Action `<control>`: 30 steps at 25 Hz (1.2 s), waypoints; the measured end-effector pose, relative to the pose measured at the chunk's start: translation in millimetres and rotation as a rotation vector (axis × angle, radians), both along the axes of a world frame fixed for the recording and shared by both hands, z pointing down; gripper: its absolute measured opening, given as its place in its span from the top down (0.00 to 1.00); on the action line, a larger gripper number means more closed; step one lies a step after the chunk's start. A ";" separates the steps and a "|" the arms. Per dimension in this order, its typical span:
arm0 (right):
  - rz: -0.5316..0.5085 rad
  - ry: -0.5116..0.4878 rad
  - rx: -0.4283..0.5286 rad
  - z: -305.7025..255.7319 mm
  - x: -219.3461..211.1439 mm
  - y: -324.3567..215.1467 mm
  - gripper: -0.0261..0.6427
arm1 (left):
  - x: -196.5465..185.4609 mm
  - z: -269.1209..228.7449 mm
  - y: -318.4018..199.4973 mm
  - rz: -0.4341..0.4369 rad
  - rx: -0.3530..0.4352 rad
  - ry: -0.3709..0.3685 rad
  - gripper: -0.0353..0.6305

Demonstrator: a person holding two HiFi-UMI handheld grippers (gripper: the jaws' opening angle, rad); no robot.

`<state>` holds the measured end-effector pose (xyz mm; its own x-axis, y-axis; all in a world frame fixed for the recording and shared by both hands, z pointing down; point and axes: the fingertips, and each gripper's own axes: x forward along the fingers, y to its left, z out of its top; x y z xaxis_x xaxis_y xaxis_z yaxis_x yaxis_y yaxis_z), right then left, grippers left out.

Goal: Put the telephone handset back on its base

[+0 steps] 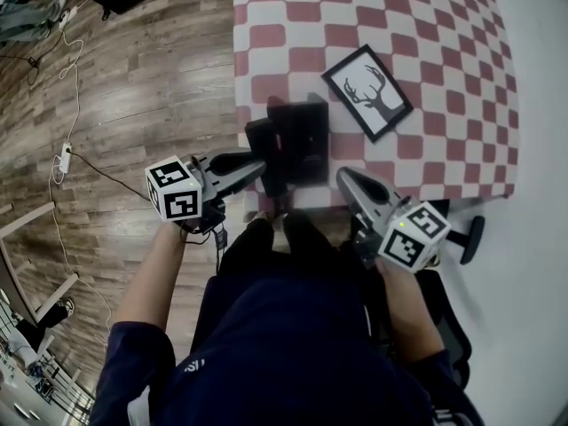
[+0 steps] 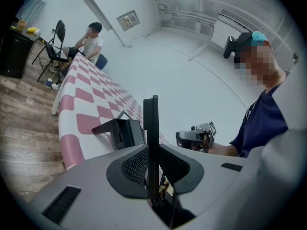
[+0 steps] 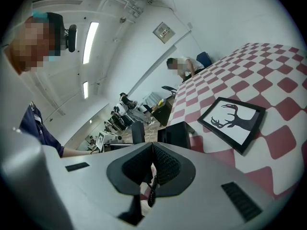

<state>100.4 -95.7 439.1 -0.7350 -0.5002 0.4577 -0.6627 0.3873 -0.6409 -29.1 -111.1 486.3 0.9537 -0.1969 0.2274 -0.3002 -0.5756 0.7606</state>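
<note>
L tongs (image 1: 257, 163) clamp handset (image 2: 151, 123) upright, R tongs (image 1: 346, 179) closed, empty; mid-carry, next: align & lower onto base (image 1: 307, 133).

Handset (image 2: 151, 123): black plastic, smooth, matt.
Base (image 1: 306, 136): the same black plastic, with a dull sheen.
Left claw (image 2: 152, 150) and right claw (image 3: 152, 150): grey moulded plastic shells, matt. The pads (image 2: 134, 164) are black, finely ribbed and rubber-like.
Surface (image 1: 426, 25): covered in red-and-white checked cloth, matt.
Picture frame (image 1: 366, 91): black and smooth, around a white paper print.
Floor (image 1: 133, 78): wood-grain planks, low sheen.
</note>
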 end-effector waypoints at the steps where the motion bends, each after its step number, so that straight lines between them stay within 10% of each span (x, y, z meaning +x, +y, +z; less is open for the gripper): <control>1: 0.002 0.001 -0.005 2.3 1.4 0.1 0.94 | 2.2 3.8 -0.2 0.012 -0.001 -0.002 0.81; 30: 0.029 0.016 -0.104 41.0 25.1 7.8 0.94 | 29.1 59.4 -13.6 0.067 -0.178 0.024 0.81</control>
